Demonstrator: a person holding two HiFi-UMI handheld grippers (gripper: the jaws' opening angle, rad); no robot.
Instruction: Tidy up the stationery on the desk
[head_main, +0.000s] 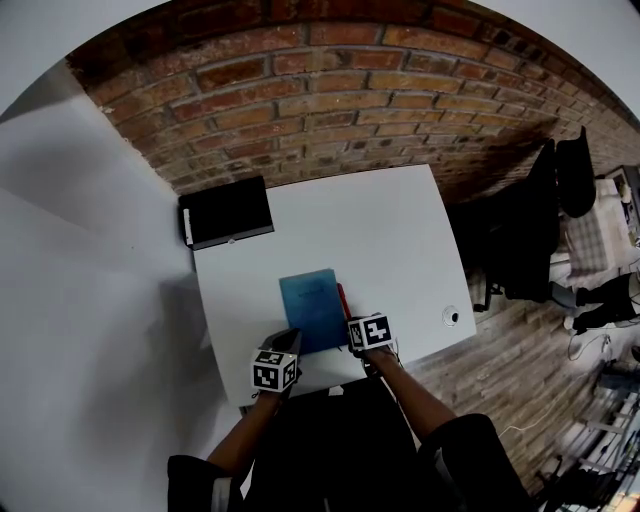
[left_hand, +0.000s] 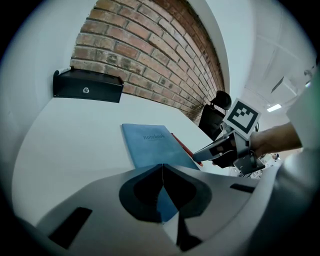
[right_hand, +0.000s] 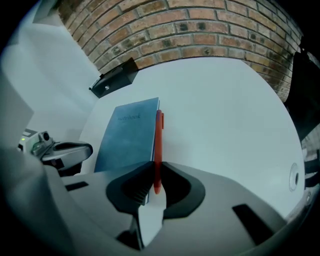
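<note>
**Red pen in my right fingers, notebook just beside it**

Head view: The white tabletop (head_main: 390, 230) is smooth and matt, set against a rough brick wall. The blue notebook (head_main: 310, 310) lies flat in the middle, close to the near edge. The red pen (head_main: 343, 300) runs along the notebook's right edge, touching it. A black box (head_main: 227, 212), hard-edged and oblong, sits at the far left corner. My left gripper (head_main: 288, 342) is at the notebook's near left corner, and my right gripper (head_main: 355, 338) is over the pen's near end.

Left gripper view: My left fingers are clenched tight together with nothing between them. The notebook's near corner shows just under them, but I cannot tell whether the tips touch it. The cover looks like soft, faintly grained card with a small printed title.

Right gripper view: My right fingers are clamped on the near end of the pen. Its slim, glossy, round plastic barrel points away from me along the notebook's edge.

I judge the step in hand to be lifting the pen and putting it away, probably in the box. Because I hold it by one end, the far end may sag or swing. I should lift straight up and keep the squeeze firm, since the slick barrel could roll between the pads. I should also clear the notebook's edge before carrying the pen far left. My left fingers could steady the notebook so it isn't dragged.
</note>
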